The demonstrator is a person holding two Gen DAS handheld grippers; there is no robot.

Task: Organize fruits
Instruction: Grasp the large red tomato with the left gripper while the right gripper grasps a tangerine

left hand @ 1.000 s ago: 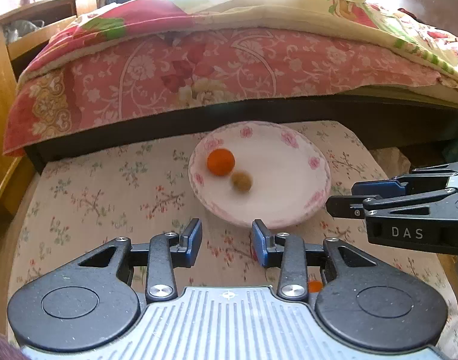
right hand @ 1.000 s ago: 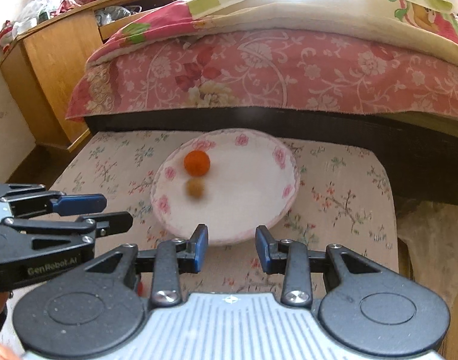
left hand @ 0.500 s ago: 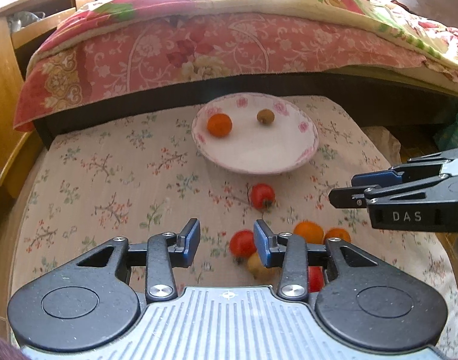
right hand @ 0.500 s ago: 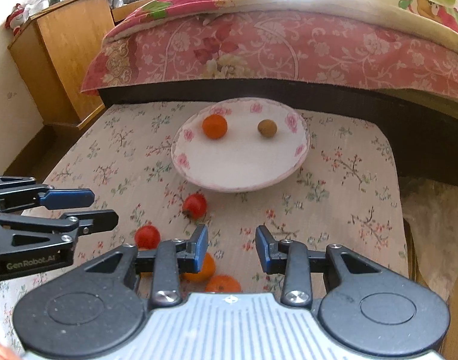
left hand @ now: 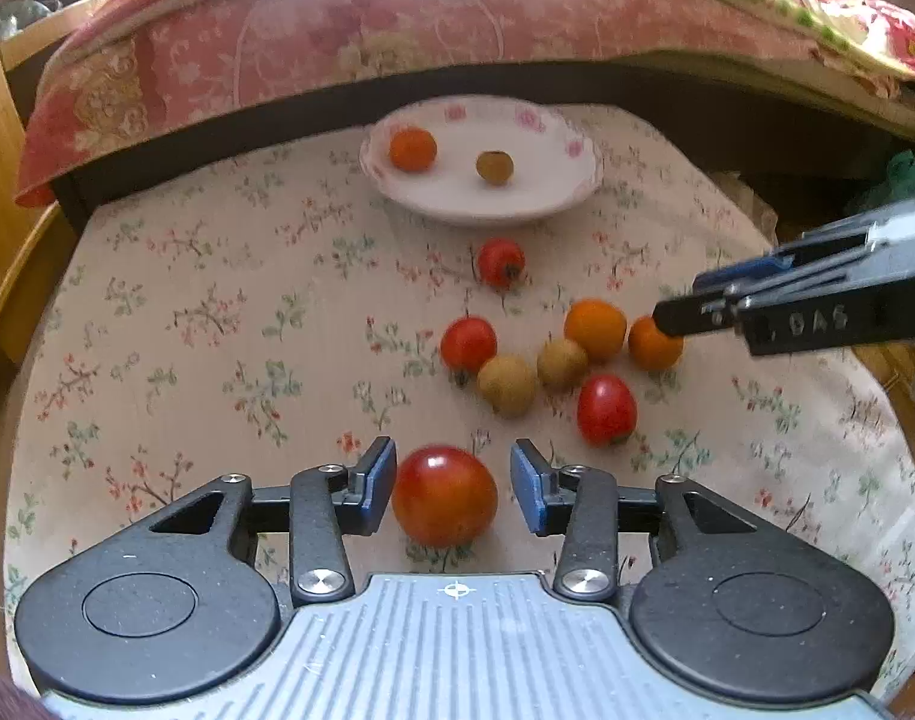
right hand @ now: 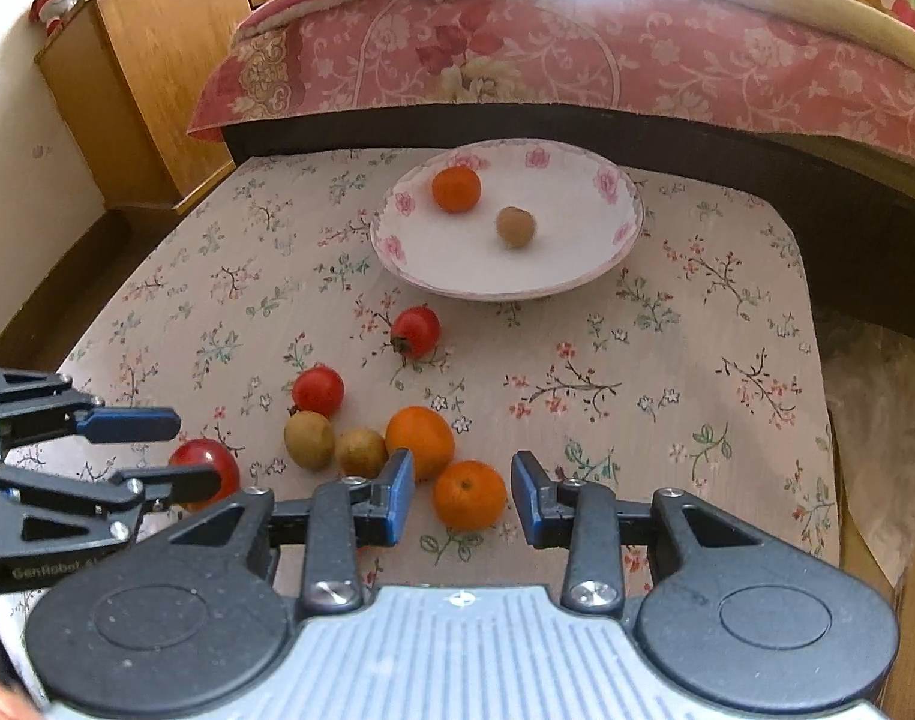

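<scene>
Our left tongs hang released, their jaws having just been opening, with a big red tomato lying between the pads and a gap on either side of it. Our right tongs also stand apart and grasp nothing; a small orange sits on the cloth between their tips, untouched. Just beyond lie another orange, two brown fruits and small red tomatoes, clustered on the flowered tablecloth. Farther off, near the bed, the white plate holds one orange and one brown fruit, well apart.
</scene>
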